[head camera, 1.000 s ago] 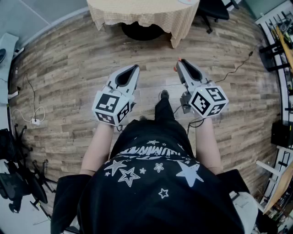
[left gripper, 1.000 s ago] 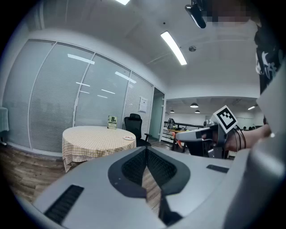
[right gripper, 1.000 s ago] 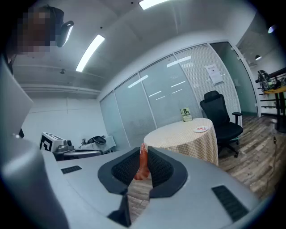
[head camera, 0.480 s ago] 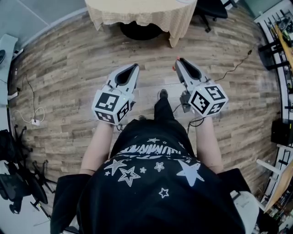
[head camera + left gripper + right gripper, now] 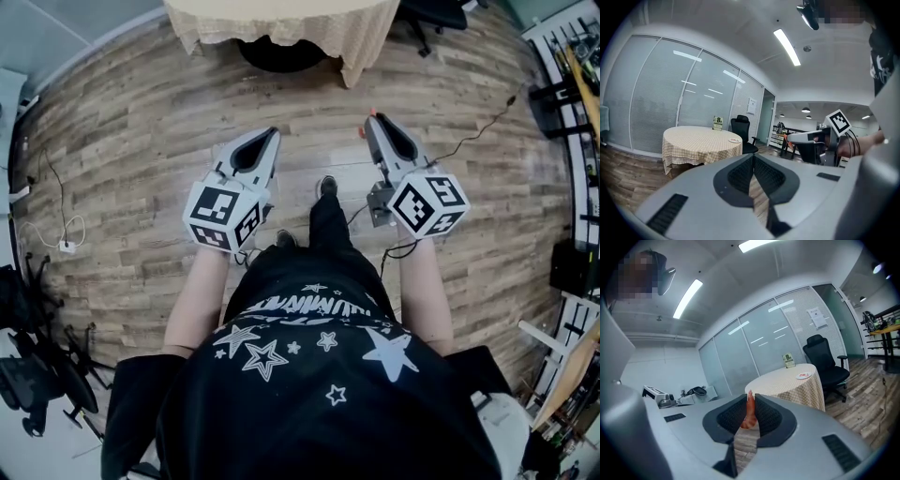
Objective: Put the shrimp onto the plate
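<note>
The shrimp [image 5: 749, 414] is gripped between the jaws of the right gripper [image 5: 749, 398], well short of the table [image 5: 787, 386]. The left gripper [image 5: 753, 158] is held with its jaws closed together on nothing, equally far from the table. The plate [image 5: 803, 376] is seen on the table, near its edge. The pick-up is judged done. The carry to the table and the setting of the shrimp on the plate are left.

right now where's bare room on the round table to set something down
The tablecloth is bare all over except the side by the office chair, where the plate and sign card sit. The right hand-held gripper grips the shrimp.
</note>
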`<act>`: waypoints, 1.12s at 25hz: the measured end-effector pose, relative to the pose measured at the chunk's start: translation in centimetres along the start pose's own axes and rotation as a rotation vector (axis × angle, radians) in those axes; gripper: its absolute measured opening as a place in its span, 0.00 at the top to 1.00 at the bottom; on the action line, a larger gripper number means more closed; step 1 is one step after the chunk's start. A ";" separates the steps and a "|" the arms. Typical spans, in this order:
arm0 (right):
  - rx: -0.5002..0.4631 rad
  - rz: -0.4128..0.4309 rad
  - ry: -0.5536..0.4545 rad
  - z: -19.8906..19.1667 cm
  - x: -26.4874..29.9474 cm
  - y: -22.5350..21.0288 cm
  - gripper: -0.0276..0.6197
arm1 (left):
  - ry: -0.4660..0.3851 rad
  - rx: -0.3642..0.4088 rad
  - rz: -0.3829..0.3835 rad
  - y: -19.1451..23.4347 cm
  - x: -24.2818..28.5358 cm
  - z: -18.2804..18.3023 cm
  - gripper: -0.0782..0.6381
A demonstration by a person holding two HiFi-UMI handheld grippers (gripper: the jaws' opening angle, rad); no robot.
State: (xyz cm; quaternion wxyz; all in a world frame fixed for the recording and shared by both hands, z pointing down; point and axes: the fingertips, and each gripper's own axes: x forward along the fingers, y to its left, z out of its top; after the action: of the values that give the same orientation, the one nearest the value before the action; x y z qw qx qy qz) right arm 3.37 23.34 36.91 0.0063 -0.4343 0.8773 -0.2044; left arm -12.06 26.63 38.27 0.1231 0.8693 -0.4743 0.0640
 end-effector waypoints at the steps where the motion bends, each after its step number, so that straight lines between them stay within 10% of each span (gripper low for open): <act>1: 0.006 0.000 -0.001 0.1 0.2 -0.5 0.86 | 0.001 -0.004 0.001 0.2 0.5 0.0 0.88; 28: 0.091 0.118 -0.008 8.6 13.0 -14.7 0.86 | 0.020 -0.007 0.162 6.5 15.1 5.7 0.88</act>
State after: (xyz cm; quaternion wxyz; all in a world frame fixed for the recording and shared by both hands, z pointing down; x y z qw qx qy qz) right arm 8.09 2.45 36.55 0.0416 -0.3817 0.8912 -0.2417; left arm -9.38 9.51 37.27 0.1256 0.8270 -0.5421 0.0809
